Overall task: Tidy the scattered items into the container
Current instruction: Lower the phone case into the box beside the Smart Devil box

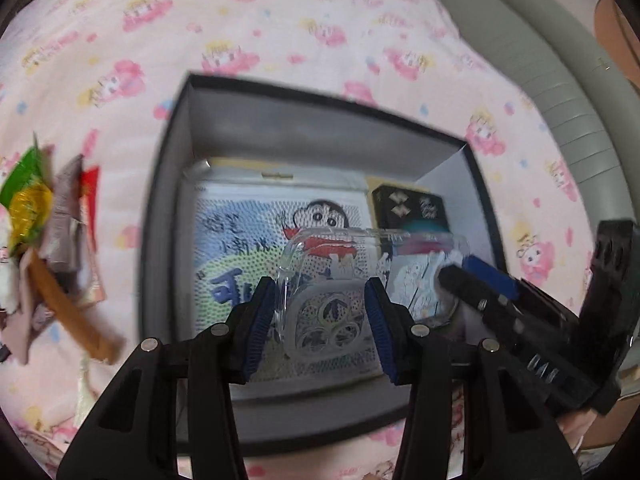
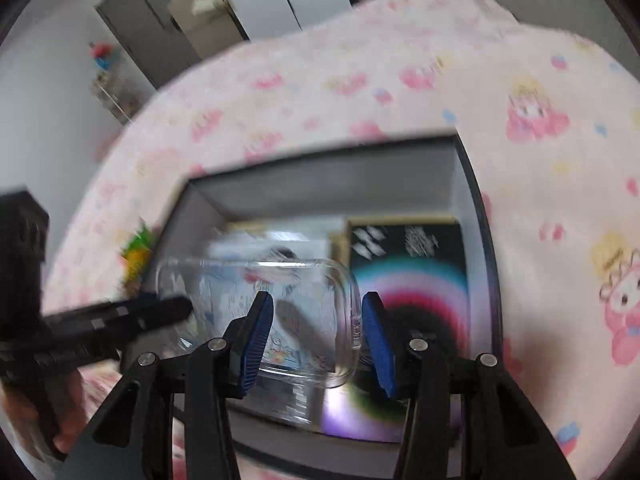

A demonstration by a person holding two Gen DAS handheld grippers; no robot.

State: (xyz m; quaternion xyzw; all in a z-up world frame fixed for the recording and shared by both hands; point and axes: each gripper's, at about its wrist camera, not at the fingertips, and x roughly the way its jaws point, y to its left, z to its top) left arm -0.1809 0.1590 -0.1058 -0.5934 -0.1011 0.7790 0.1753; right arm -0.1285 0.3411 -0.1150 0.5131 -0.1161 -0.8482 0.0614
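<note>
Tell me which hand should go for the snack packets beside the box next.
Left. The snack packets lie on the blanket just outside the box's left wall, on the left tool's side; the right tool would have to cross the box.

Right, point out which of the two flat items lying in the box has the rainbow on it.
The black card at the box's right side, with white diamonds; the pale blue pack shows a cartoon boy.

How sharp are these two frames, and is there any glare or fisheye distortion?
Left wrist view: the box rim bows from fisheye, the snack packets smear, and the clear case stays readable. Right wrist view: heavier motion blur, with the clear case streaked and a bright glare patch low on the black card.
</note>
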